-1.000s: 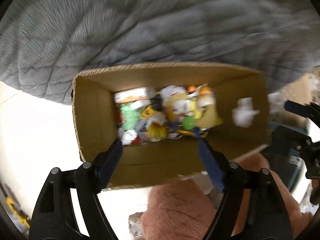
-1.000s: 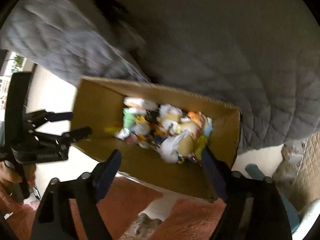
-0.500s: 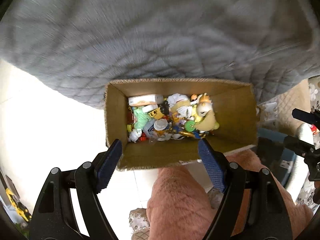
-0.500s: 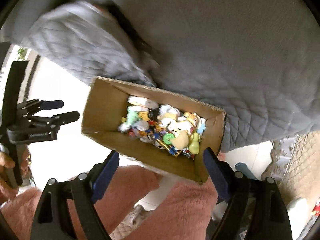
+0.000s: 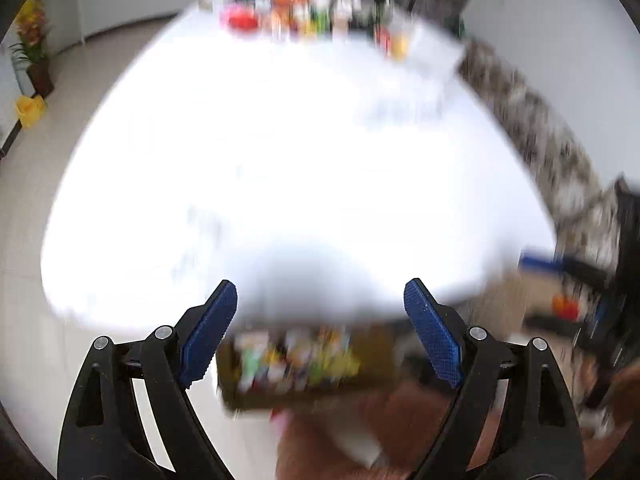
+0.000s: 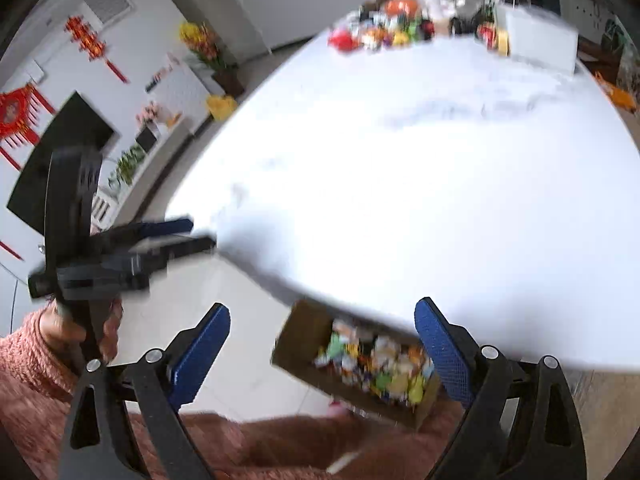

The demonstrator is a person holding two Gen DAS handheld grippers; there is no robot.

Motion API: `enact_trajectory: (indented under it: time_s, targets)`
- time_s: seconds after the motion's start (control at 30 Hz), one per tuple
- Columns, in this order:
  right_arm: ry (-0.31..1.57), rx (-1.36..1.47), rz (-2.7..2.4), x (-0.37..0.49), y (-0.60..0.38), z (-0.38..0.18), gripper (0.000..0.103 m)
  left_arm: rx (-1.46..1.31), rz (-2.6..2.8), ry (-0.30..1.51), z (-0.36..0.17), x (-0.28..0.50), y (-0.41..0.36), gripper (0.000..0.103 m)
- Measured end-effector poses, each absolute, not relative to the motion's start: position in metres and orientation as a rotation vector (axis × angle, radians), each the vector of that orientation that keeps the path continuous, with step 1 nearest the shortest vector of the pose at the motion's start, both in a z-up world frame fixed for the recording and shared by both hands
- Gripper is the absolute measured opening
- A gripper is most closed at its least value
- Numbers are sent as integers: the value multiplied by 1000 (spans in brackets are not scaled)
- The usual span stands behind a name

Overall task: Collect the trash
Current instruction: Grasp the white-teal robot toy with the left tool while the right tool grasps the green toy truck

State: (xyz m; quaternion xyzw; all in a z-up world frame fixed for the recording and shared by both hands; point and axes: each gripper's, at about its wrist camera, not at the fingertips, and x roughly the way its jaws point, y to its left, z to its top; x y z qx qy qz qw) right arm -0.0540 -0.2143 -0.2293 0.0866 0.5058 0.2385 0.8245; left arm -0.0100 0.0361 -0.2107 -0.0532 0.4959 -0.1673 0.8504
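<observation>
Left tongs (image 5: 320, 320): spread wide, nothing between the blue pads; the jaws have just been opening further.
Right tongs (image 6: 322, 344): spread wide and empty as well; these jaws too have just been opening further.
Cardboard box (image 5: 304, 364): low in the left wrist view, beyond and between the tips of the left tongs, badly blurred; in the right wrist view it (image 6: 356, 364) sits between the right tongs' tips, nearer the right-hand pad, partly tucked under the bench edge.
Trash (image 6: 376, 360): a heap of coloured wrappers and scraps lying inside the box; single pieces cannot be told apart.
Bench (image 5: 300, 160): a broad white top filling the view ahead of both tongs, washed out by glare, its near edge above the box.
Far end of bench: a row of jars, bottles and coloured items (image 6: 400, 24), well beyond the tongs, too blurred to name.
Left tongs from the right wrist view: the black frame (image 6: 120, 256) is out to the left of the right tongs, gripped by a hand (image 6: 68, 332) in a pink fuzzy sleeve (image 6: 28, 392).
Floor (image 6: 240, 352): pale tiles under the box and below the right tongs.
</observation>
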Motion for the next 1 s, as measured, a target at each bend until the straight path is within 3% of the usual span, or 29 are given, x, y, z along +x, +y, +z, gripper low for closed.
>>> enact_trajectory:
  time_s: [0.17,0.53,0.83,0.9,0.97,1.0]
  targets:
    - [1048,207,493,-14,-250,-224,92,-123,-263,979,-193,100,0,84]
    - [1099,283,528,69,-353,-242,92,-230,-36,960,-219,345,-56,84]
    - [1119,340,579,144,-403,-255,92,-227,104,1050,-250,452,-77,83]
    - [1112,346,582,154,-409,-255,92,-248,116,1080,-262,468,-74,68]
    - [1118,347,583,162,-414,-259,92,-261,108,1088,-268,475,-74,62]
    - [1124,358,582,165,-417,-261,92,-277,94,1092,-271,480,-74,43]
